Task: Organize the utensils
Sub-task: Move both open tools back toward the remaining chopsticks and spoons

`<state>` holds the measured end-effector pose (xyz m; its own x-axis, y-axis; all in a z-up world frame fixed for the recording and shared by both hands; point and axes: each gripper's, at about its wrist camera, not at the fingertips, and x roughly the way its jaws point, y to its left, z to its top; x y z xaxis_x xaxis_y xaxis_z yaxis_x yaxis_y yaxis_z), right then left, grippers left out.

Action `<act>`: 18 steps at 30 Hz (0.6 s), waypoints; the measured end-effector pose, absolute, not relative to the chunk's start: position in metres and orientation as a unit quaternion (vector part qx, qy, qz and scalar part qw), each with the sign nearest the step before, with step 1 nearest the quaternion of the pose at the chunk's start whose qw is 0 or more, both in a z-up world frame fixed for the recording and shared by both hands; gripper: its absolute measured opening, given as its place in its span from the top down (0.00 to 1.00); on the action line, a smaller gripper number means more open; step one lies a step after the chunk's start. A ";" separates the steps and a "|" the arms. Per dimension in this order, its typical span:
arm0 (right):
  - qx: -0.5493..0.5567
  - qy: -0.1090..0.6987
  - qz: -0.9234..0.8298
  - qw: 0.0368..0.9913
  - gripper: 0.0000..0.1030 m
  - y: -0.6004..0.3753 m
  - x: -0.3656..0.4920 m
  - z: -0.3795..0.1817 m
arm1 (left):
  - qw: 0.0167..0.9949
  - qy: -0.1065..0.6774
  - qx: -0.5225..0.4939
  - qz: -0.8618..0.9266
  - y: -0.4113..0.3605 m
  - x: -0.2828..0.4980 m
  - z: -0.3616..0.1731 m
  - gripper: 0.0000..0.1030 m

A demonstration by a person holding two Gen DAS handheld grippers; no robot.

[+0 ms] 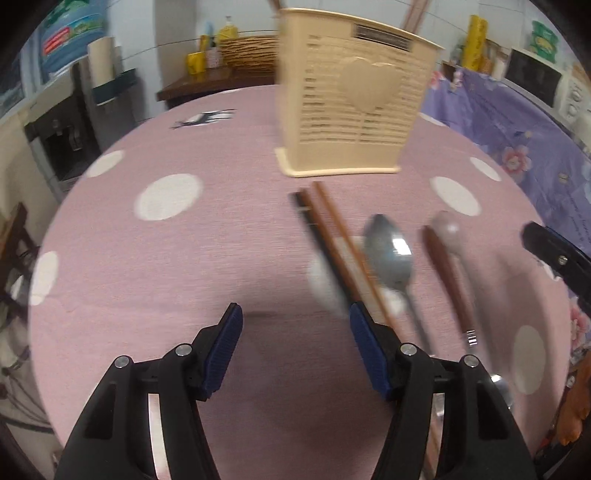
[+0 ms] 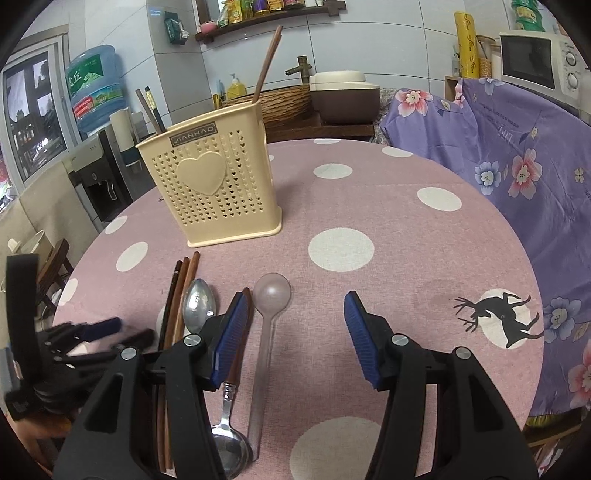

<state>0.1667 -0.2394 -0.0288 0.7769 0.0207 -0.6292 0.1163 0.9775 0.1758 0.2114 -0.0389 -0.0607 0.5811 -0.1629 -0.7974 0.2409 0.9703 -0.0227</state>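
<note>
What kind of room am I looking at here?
Most likely a home kitchen or dining corner. A microwave stands at the back right, a shelf of jars and packets hangs on the tiled wall, and a water dispenser bottle sits on the left, behind a round table with a dotted cloth.

Black jaws, ribbed blue pads (image 2: 232, 336)

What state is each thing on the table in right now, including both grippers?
Left gripper: open, empty.
Right gripper: open around the clear spoon's handle, not touching.
Utensil holder: upright, chopsticks inside.
Loose chopsticks: flat on the tablecloth.
Metal spoon: flat, bowl toward the holder.
Clear spoon: flat, not gripped.
Wooden-handled spoon: flat, bowl nearest the camera.
</note>
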 end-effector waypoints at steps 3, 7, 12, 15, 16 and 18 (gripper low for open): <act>0.109 0.340 -0.031 0.934 0.47 -0.243 0.169 -0.034 | 0.895 0.438 -0.012 -0.087 -0.001 0.211 -0.055 0.42; 0.109 0.350 -0.025 0.930 0.47 -0.238 0.174 -0.039 | 0.897 0.433 -0.036 -0.084 0.005 0.212 -0.051 0.43; 0.114 0.355 -0.021 0.928 0.47 -0.236 0.171 -0.042 | 0.890 0.434 0.015 -0.141 -0.048 0.206 -0.055 0.42; 0.114 0.357 -0.028 0.926 0.46 -0.239 0.169 -0.043 | 0.889 0.433 0.039 -0.141 -0.066 0.206 -0.061 0.42; 0.114 0.358 -0.029 0.926 0.46 -0.240 0.168 -0.043 | 0.888 0.435 0.046 -0.142 -0.071 0.206 -0.064 0.41; 0.112 0.358 -0.030 0.926 0.46 -0.241 0.167 -0.043 | 0.893 0.424 0.067 -0.134 -0.076 0.204 -0.065 0.39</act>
